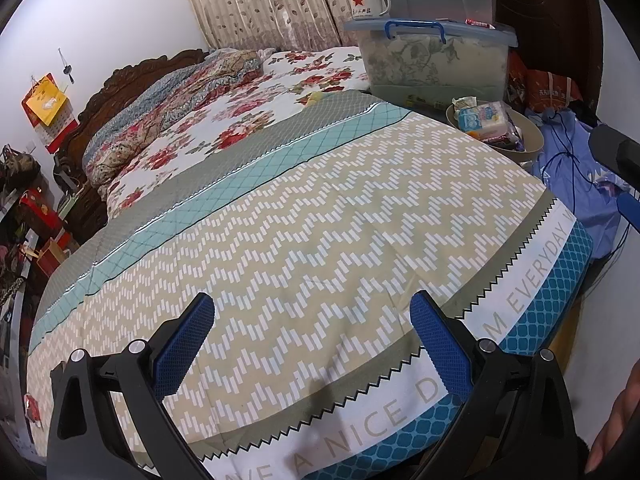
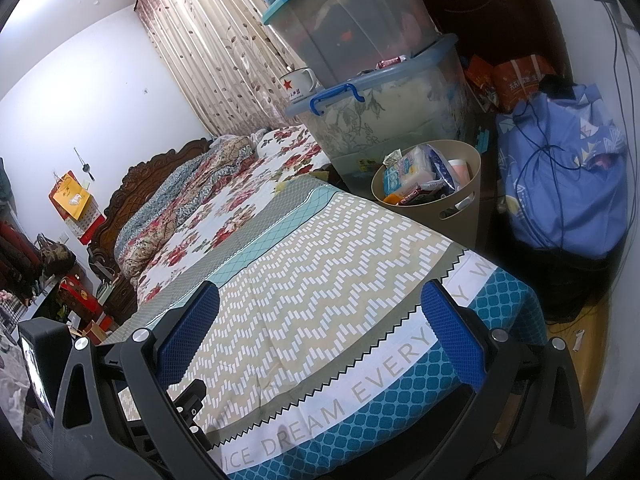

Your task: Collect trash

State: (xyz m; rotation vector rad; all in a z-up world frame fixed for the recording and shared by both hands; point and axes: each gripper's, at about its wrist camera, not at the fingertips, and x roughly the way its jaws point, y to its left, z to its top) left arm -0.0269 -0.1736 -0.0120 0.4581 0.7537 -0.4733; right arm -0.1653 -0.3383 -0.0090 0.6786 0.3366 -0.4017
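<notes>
Beige bin (image 2: 448, 204) crammed with wrappers (image 2: 408, 176)

Bin (image 2: 460, 216) contents jumbled, perhaps wrappers; bedspread (image 2: 320, 280) lettering cropped.

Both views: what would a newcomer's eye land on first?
The zigzag bedspread fills the foreground, its near hem printed with NICE DREAM EVERYDAY. Past its far right corner stands a beige bin stuffed with packets. Behind it, two clear storage boxes are stacked, with a red-star mug on the lower lid.
</notes>
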